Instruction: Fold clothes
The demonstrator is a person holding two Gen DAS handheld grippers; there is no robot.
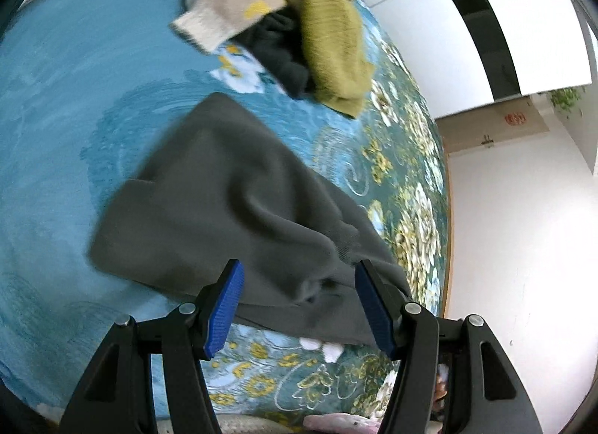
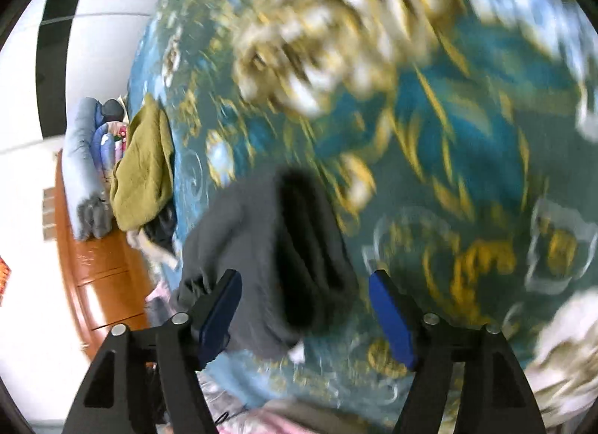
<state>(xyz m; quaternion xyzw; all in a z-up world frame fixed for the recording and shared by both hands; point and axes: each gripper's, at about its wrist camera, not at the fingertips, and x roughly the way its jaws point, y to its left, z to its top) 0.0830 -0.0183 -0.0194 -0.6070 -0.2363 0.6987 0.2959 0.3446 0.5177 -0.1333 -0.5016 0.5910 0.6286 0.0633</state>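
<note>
A dark grey garment (image 1: pixel 231 206) lies partly folded on the teal flowered bedspread (image 1: pixel 74 97). My left gripper (image 1: pixel 299 307) is open, its blue pads on either side of the garment's near edge. In the blurred right wrist view the same grey garment (image 2: pixel 261 247) lies bunched between and ahead of the fingers of my open right gripper (image 2: pixel 304 314). Whether either gripper touches the cloth I cannot tell.
A pile of clothes lies farther back on the bed: an olive green piece (image 1: pixel 332 34), a beige knit (image 1: pixel 228 11), a black one (image 1: pixel 280 56). The bed edge and white wall (image 1: pixel 523 247) are to the right. A wooden headboard (image 2: pixel 89 269) and pillows (image 2: pixel 82 157) show in the right view.
</note>
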